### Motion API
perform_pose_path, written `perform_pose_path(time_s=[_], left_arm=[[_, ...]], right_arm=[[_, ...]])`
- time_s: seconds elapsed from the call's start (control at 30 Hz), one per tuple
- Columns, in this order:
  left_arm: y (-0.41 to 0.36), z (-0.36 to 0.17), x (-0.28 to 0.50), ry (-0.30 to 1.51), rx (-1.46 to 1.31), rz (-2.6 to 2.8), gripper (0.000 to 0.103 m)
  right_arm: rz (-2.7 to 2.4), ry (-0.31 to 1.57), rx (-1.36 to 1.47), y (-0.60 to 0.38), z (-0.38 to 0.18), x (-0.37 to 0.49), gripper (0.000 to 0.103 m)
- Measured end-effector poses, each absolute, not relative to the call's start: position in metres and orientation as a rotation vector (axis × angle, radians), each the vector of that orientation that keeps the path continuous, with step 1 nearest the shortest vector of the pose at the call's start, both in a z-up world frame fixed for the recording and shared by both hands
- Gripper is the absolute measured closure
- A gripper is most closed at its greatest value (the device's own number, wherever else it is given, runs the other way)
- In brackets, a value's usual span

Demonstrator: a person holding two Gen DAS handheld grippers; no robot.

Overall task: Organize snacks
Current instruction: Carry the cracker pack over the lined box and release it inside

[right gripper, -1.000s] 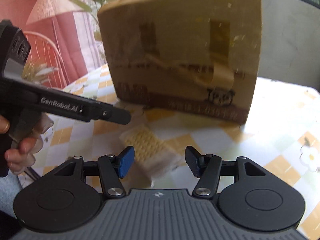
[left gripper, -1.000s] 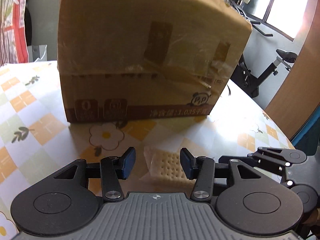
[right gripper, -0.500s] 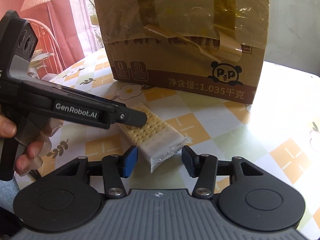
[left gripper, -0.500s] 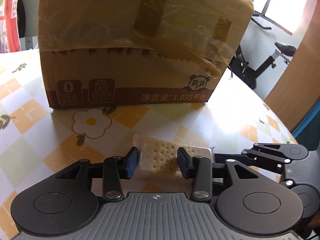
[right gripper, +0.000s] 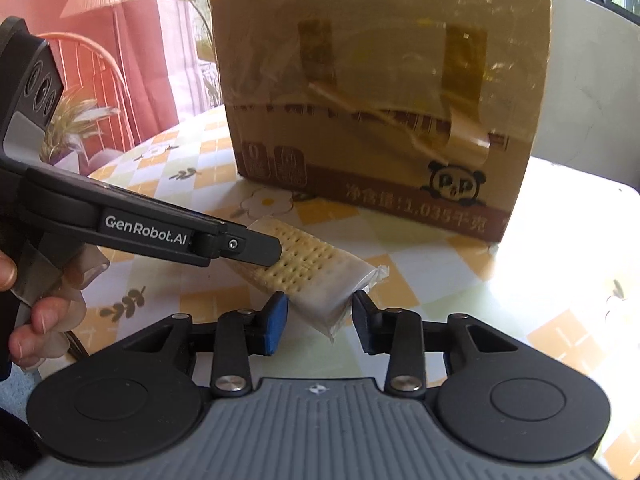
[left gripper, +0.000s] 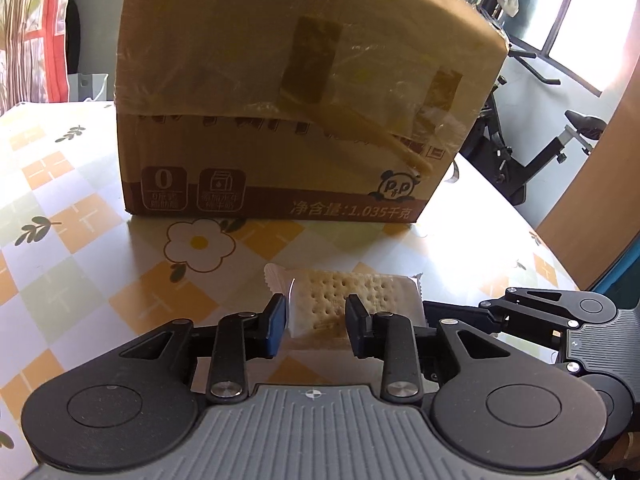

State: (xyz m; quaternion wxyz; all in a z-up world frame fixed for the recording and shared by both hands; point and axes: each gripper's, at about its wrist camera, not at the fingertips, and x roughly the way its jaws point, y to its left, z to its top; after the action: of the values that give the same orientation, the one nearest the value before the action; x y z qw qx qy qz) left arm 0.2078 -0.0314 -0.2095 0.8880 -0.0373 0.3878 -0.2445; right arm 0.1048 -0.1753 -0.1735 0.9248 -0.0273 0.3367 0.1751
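Note:
A clear-wrapped cracker packet (left gripper: pixel 340 300) sits just in front of a taped cardboard box (left gripper: pixel 280 100) on the flower-checked tablecloth (left gripper: pixel 80 240). My left gripper (left gripper: pixel 316 326) is shut on the packet, both pads pressing its sides. In the right wrist view the left gripper's finger (right gripper: pixel 240 246) lies over the far part of the cracker packet (right gripper: pixel 312 268). The packet's near end slants down between the jaws of my right gripper (right gripper: pixel 318 318). Those jaws are closing, and a little room still shows at the pads. The box (right gripper: pixel 380 100) stands behind.
An exercise bike (left gripper: pixel 560 140) and a wooden panel (left gripper: pixel 600 160) stand beyond the table's right edge. An orange wire chair (right gripper: pixel 92 72) and a plant are at the back left. A person's hand (right gripper: pixel 36 320) holds the left gripper's handle.
The left jaws have closed onto the cracker packet. The right jaws have narrowed around its near end. The packet's near end now points between the right fingers.

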Motion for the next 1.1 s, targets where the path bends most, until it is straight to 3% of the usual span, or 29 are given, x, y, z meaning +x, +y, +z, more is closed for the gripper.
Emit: perform_pose_path(time_s=[0.23, 0.67, 0.87, 1.1], left_arm=[[-0.03, -0.168, 0.204, 0.696, -0.081, -0.531, 0.069], [-0.034, -0.04, 0.232, 0.417, -0.065, -0.517, 0.069], [-0.042, -0.018, 0.285, 0.389, -0.049, -0.5, 0.069], [-0.055, -0.016, 0.328, 0.461, -0.035, -0.48, 0.069]], right_arm=[[0.356, 0.605, -0.058, -0.18, -0.141, 0.101, 0.066], [0.406, 0.341, -0.138, -0.185, -0.016, 0.148, 0.066], [0.41, 0.277, -0.214, -0.181, 0.01, 0.205, 0.066], [0.371, 0.33, -0.185, -0.182, 0.006, 0.257, 0.065]])
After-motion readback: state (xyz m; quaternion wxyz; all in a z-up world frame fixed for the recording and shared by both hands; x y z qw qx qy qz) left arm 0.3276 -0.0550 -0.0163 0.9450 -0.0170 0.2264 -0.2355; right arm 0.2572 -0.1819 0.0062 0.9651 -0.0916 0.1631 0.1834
